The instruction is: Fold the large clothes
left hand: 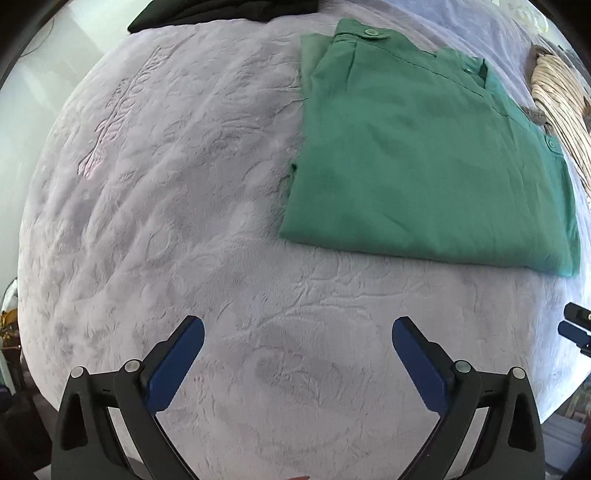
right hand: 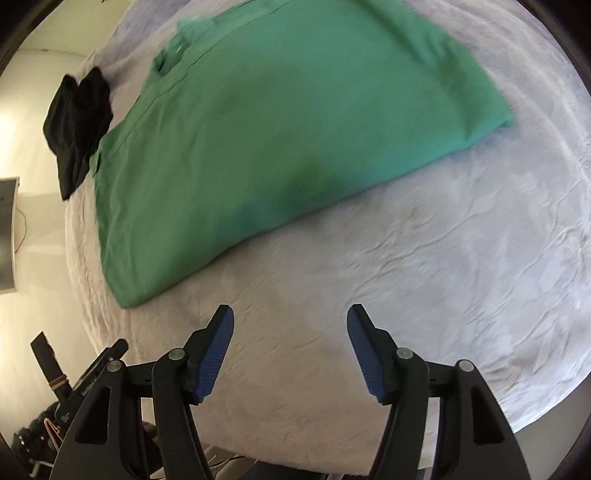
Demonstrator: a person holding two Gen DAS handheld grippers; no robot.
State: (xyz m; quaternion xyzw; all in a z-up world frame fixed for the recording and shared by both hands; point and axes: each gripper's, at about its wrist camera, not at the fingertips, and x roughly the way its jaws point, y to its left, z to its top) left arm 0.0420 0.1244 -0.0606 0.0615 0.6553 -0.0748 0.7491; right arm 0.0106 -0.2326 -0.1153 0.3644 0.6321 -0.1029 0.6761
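Observation:
A green buttoned garment lies folded into a flat rectangle on the pale lilac bedspread. In the left wrist view it is ahead and to the right. My left gripper is open and empty, hovering over bare bedspread short of the garment's near edge. In the right wrist view the green garment fills the upper middle, blurred. My right gripper is open and empty, just short of the garment's near edge.
A black garment lies at the bed's far edge; it also shows in the left wrist view. A cream striped cloth lies beyond the green garment. Part of the other gripper shows at the right. Floor clutter and hangers sit beside the bed.

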